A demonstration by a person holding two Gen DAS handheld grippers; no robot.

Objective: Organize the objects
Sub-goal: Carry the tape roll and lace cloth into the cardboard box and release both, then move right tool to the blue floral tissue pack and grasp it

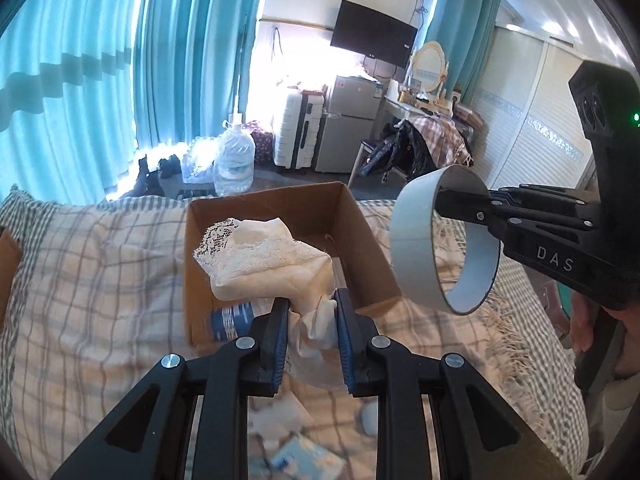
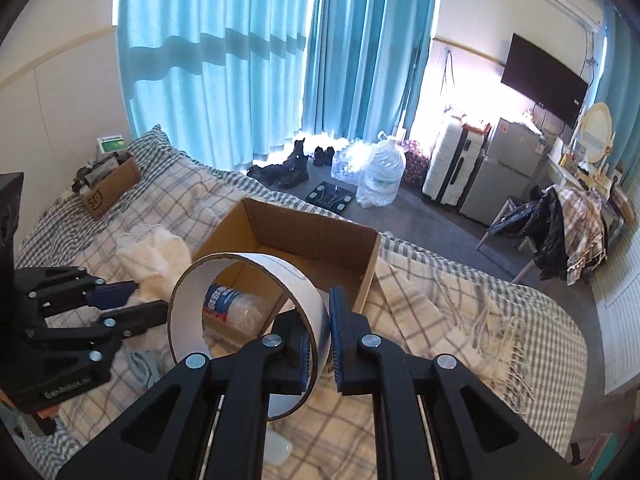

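An open cardboard box (image 1: 352,220) (image 2: 312,236) sits on the checked bedspread, with a blue-labelled bottle (image 1: 232,320) (image 2: 236,304) lying inside. My left gripper (image 1: 312,332) (image 2: 132,300) is shut on a cream lace cloth (image 1: 272,256) (image 2: 160,256) held over the box's near edge. My right gripper (image 2: 320,344) (image 1: 444,196) is shut on the wall of a wide white tape roll (image 2: 248,320) (image 1: 444,240), held in the air beside the box's right side.
Small white and blue packets (image 1: 304,456) lie on the bed (image 1: 100,280) below my left gripper. A second cardboard box (image 2: 112,188) stands near the pillow. Beyond the bed are water bottles (image 2: 380,180), a suitcase (image 2: 452,164), a fridge (image 2: 504,164) and a chair with clothes (image 2: 560,224).
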